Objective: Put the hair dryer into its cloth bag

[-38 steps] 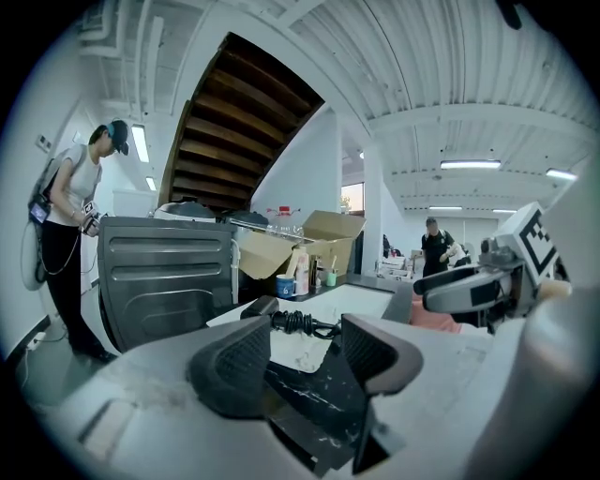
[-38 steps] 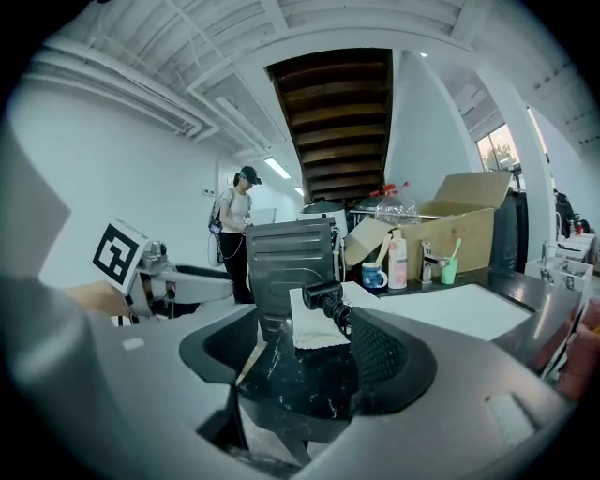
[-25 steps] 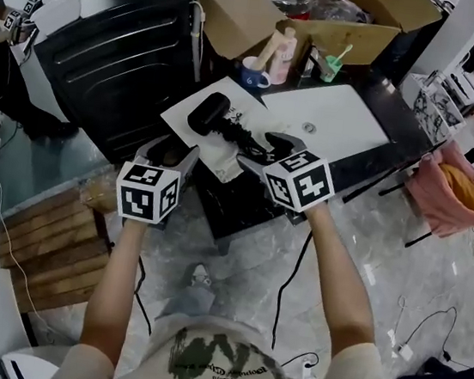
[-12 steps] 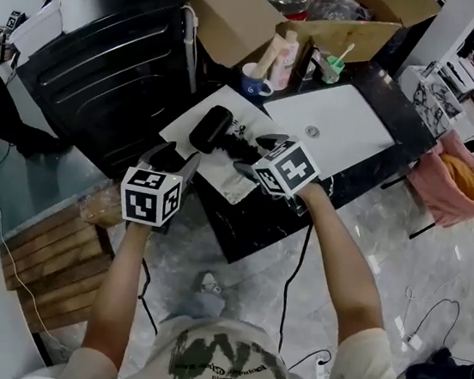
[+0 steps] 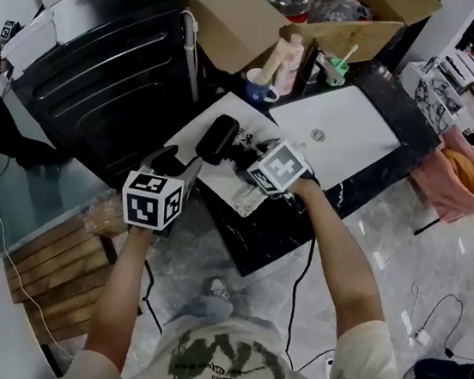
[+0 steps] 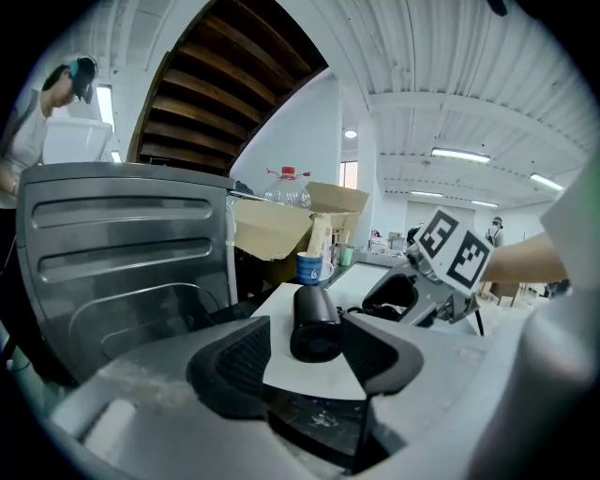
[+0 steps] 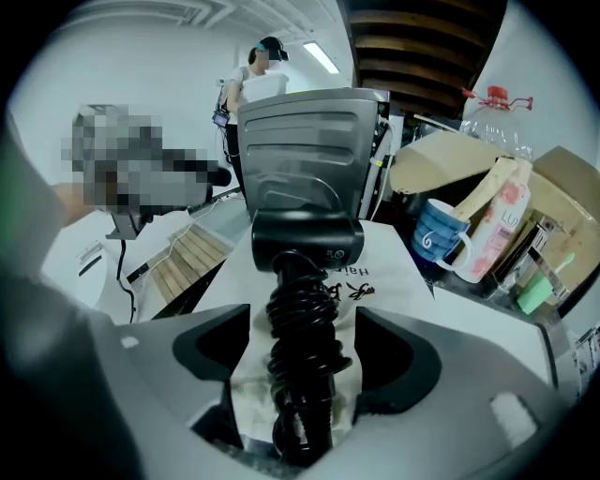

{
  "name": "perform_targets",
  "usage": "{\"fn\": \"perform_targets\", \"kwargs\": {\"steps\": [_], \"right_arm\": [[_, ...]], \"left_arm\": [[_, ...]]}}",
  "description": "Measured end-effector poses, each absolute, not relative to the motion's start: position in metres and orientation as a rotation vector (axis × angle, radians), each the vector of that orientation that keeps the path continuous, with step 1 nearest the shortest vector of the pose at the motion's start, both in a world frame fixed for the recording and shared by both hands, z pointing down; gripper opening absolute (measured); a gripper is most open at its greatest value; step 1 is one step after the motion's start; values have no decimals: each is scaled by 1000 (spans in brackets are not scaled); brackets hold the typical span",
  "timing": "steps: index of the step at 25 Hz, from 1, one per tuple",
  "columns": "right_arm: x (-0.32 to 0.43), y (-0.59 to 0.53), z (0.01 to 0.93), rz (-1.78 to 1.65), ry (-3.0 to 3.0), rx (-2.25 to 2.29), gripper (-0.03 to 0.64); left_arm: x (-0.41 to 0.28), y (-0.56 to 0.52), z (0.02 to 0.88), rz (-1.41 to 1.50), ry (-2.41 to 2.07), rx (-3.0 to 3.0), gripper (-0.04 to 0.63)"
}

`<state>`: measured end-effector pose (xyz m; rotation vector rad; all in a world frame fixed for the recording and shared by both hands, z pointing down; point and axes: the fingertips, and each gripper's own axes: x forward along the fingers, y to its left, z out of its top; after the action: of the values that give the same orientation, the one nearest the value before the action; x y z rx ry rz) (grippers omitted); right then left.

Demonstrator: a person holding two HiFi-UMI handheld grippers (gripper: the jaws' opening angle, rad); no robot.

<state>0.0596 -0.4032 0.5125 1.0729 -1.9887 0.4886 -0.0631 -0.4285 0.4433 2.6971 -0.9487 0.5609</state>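
- Your left gripper has eased in toward the near left edge of the cloth bag. Its fingers are spread and pinch nothing, and the bag's edge and the dryer's round end lie just ahead of them.
- The hair dryer has not shifted. It lies on top of the bag on the black counter, not inside it, so the bagging itself has yet to start.
- The bag is thin off-white cloth with black print, limp and creased, and lies flat under the dryer. You will likely need to lift its mouth open before anything slides in.
- The dryer is matt black hard plastic, a short stubby barrel on a straight handle.
- The cord is wound round that handle in glossy, rubbery coils. This makes a lumpy, slightly springy surface that may squirm under a squeeze.
- Your right gripper has dropped from above and tipped down over the handle.
- Its fingers have just been opening to their widest. They straddle the cord-wound handle with a gap on each side and press on nothing, which looks like the set-up for closing and lifting.
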Motion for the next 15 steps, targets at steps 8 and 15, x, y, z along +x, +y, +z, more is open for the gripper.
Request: {"fn": "perform_targets", "kwargs": {"steps": [8,15], "right_arm": [[61,-410,545,584,-1957,1017,337],[63,-407,541,627,-1951,996,292]], "left_arm": [[-54,-433,449,568,-924,2696,236],[-57,-428,450,573,-991,2659,236]]}}
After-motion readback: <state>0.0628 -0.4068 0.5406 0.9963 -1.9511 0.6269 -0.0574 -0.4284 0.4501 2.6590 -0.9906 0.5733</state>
